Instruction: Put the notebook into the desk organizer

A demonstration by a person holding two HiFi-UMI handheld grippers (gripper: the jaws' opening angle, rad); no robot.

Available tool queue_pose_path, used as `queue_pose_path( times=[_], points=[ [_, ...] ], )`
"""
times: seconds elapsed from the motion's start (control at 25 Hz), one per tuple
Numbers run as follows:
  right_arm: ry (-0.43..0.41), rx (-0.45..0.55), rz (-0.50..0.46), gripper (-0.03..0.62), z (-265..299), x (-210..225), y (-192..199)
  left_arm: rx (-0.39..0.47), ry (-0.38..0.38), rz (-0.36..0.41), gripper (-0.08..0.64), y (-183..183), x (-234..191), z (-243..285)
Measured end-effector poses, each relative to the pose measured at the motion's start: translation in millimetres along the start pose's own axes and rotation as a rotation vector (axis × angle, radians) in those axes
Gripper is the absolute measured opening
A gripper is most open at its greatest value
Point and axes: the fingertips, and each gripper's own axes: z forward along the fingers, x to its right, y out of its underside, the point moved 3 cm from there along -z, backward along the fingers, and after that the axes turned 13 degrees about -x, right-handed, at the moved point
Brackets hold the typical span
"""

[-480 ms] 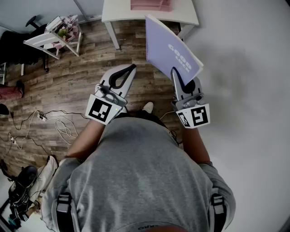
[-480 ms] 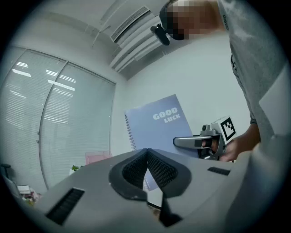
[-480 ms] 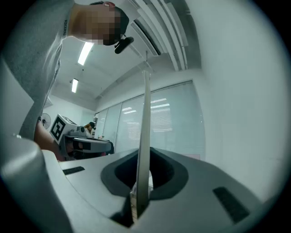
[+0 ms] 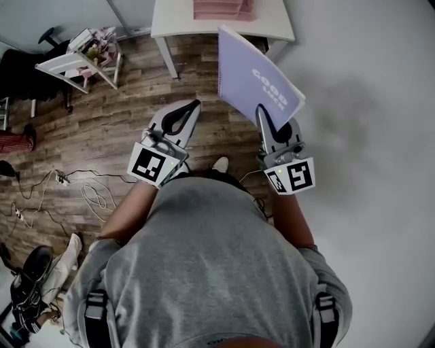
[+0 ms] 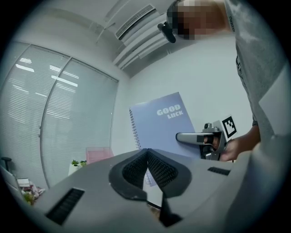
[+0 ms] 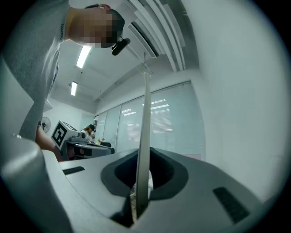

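A lavender spiral notebook (image 4: 253, 76) printed "GOOD LUCK" is held upright in the air over the wooden floor. My right gripper (image 4: 262, 109) is shut on its lower corner. In the right gripper view the notebook (image 6: 145, 132) shows edge-on as a thin strip rising from between the jaws. The left gripper view shows its cover (image 5: 159, 124) and the right gripper (image 5: 200, 138) clamping it. My left gripper (image 4: 196, 104) hangs beside it to the left, shut and empty, its tips touching. The pink desk organizer (image 4: 219, 8) stands on the white table (image 4: 275, 26) ahead.
A white wall (image 4: 367, 136) runs along the right. At the far left stand a small white side table (image 4: 75, 58) with a plant, a dark chair, and cables (image 4: 95, 190) on the floor. The person's shoe (image 4: 219, 164) shows below the grippers.
Almost nothing: both grippers and the notebook keep their pose, and the view has shifted only slightly.
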Motion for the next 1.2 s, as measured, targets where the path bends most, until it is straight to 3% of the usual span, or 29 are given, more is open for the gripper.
queue_pose_path(
  times=[0.32,0.84,1.2],
  points=[
    [-0.03,0.015,0.015,0.038,-8.6,19.6,-1.5,-0.06,-0.035,0.003,0.02,-1.9,6.7,16.9],
    [-0.119,0.015,0.02,0.038,-19.1,58.4,9.7,-0.031,-0.09,0.027,0.02,-9.5,36.1,51.6],
    [-0.146,0.025,0.023,0.037,-1.9,82.5,3.3,-0.032,-0.116,0.028,0.02,-16.0,22.4,75.3]
  ],
)
